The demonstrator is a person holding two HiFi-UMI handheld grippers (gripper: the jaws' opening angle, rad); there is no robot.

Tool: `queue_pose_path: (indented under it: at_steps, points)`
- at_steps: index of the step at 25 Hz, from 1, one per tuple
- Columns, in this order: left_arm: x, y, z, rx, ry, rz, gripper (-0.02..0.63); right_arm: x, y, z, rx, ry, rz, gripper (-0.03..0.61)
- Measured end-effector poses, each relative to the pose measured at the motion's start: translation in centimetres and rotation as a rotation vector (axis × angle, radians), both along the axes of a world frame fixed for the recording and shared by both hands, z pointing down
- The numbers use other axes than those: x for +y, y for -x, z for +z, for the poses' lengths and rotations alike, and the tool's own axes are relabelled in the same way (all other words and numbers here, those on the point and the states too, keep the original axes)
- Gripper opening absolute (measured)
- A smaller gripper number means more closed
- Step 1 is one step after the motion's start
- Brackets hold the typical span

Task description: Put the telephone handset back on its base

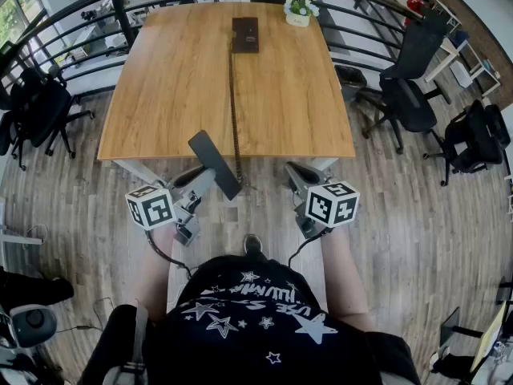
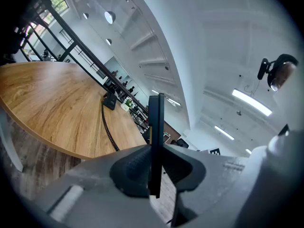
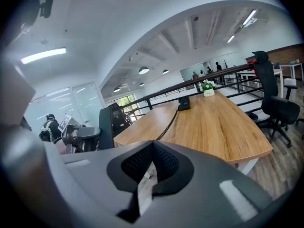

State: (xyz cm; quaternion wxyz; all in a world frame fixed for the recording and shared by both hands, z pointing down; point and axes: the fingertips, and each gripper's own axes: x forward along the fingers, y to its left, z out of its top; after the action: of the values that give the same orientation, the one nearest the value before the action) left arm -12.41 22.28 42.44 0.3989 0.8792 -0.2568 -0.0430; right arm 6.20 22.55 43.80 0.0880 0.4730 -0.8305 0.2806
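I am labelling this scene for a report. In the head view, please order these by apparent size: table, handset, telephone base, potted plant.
1. table
2. handset, though it is nearer the camera
3. telephone base and potted plant: they look alike, so not ranked

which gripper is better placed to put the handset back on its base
Left: the left gripper clamps the handset; the right gripper is shut and empty. The base sits centrally ahead.
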Motion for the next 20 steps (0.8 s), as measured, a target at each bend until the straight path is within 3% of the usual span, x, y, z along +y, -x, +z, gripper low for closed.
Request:
queue_pose_path:
  at_steps: [20]
  points:
    - [1.6,2.7,1.7,-0.007,0.013,0.057,0.075,2.1,3.2,1.0,0.051,-0.005,0.019,-0.002]
